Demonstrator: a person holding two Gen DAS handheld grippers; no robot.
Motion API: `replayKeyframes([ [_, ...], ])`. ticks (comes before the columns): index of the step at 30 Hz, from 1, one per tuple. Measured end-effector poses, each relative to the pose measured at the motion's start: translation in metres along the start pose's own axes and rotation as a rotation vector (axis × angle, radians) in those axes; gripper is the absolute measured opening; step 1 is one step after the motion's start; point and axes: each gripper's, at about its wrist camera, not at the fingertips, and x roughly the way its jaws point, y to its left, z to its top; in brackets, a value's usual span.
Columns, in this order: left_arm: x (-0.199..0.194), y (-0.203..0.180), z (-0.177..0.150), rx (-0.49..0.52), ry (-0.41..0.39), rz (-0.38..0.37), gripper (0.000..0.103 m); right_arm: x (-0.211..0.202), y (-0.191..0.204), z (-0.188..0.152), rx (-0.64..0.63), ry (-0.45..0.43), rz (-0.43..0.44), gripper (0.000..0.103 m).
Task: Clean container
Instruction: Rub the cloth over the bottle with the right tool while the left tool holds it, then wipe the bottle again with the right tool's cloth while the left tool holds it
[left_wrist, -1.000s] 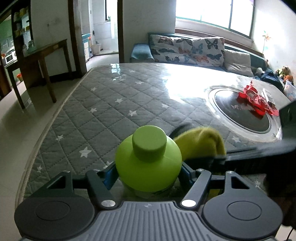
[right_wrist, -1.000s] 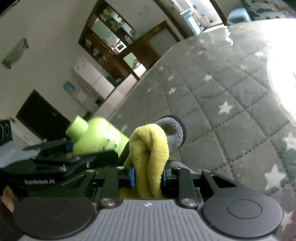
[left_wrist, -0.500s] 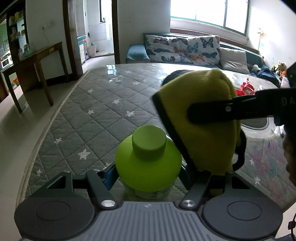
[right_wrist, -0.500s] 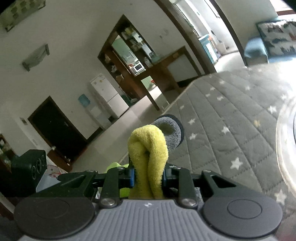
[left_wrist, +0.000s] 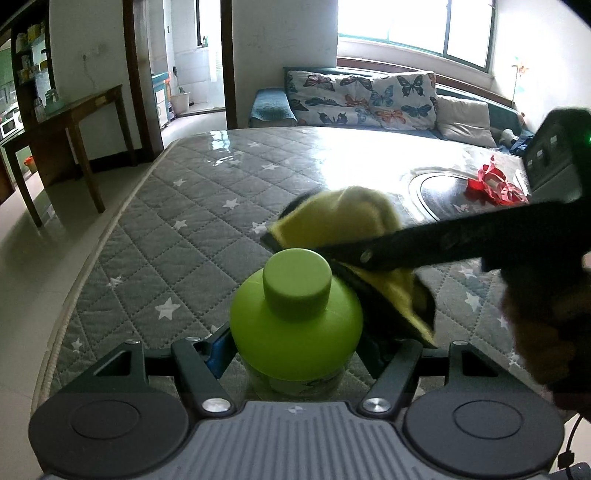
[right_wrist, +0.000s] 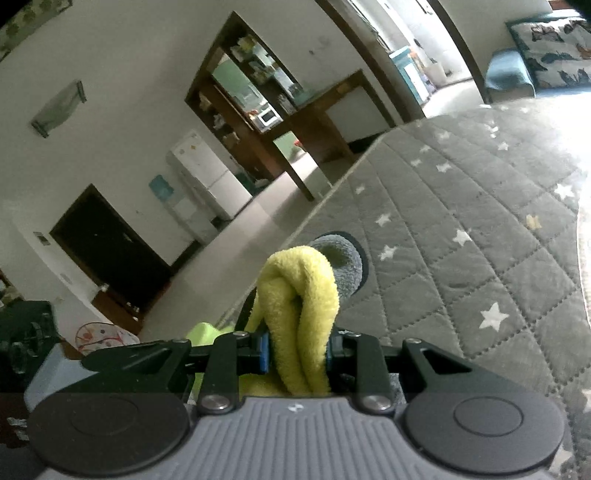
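Tongs first: your left tongs (left_wrist: 295, 354) clamp the green container (left_wrist: 295, 317) upright above the star-quilted worktop (left_wrist: 192, 229); your right tongs (right_wrist: 297, 354) pinch a folded yellow cloth (right_wrist: 303, 295). From the left wrist, that cloth (left_wrist: 354, 236) touches the container's shoulder at two o'clock. Press lightly, sweep around the cap (left_wrist: 297, 282), and keep your left grip firm so nothing twists.

Left wrist view: close behind green container (left_wrist: 295, 314), facing sofa (left_wrist: 369, 99). Right view tilted; both share quilted table (right_wrist: 461, 258).
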Motion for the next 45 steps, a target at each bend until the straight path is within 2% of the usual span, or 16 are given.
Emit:
replayKeyframes([
  [6, 0.000, 0.001, 0.000, 0.004, -0.002, -0.004, 0.071, 0.028, -0.022, -0.016, 0.044, 0.072, -0.037, 0.025],
  [10, 0.000, 0.001, 0.000, 0.004, -0.016, -0.007, 0.071, 0.029, -0.035, -0.028, 0.074, 0.116, -0.044, 0.025],
  [14, 0.001, 0.002, 0.001, -0.016, -0.024, -0.031, 0.070, 0.019, -0.037, -0.038, 0.075, 0.122, -0.043, 0.025],
  [16, 0.003, 0.002, 0.005, -0.029, -0.024, -0.063, 0.070, 0.013, -0.038, -0.042, 0.086, 0.109, -0.051, 0.025],
  [24, 0.014, -0.026, 0.029, 0.065, -0.090, -0.174, 0.070, -0.032, -0.055, -0.045, 0.143, -0.006, -0.126, 0.025],
  [31, 0.033, -0.042, 0.035, 0.127, -0.047, -0.191, 0.070, -0.068, -0.073, -0.049, 0.195, -0.106, -0.164, 0.025],
  [36, 0.034, -0.047, 0.033, 0.155, -0.052, -0.188, 0.070, -0.083, -0.076, -0.042, 0.195, -0.162, -0.128, 0.025],
  [40, 0.035, -0.049, 0.031, 0.166, -0.054, -0.187, 0.071, -0.081, -0.065, -0.025, 0.128, -0.175, -0.095, 0.025],
  [45, 0.035, -0.046, 0.030, 0.163, -0.051, -0.193, 0.071, -0.063, -0.056, -0.014, 0.088, -0.138, -0.133, 0.025],
])
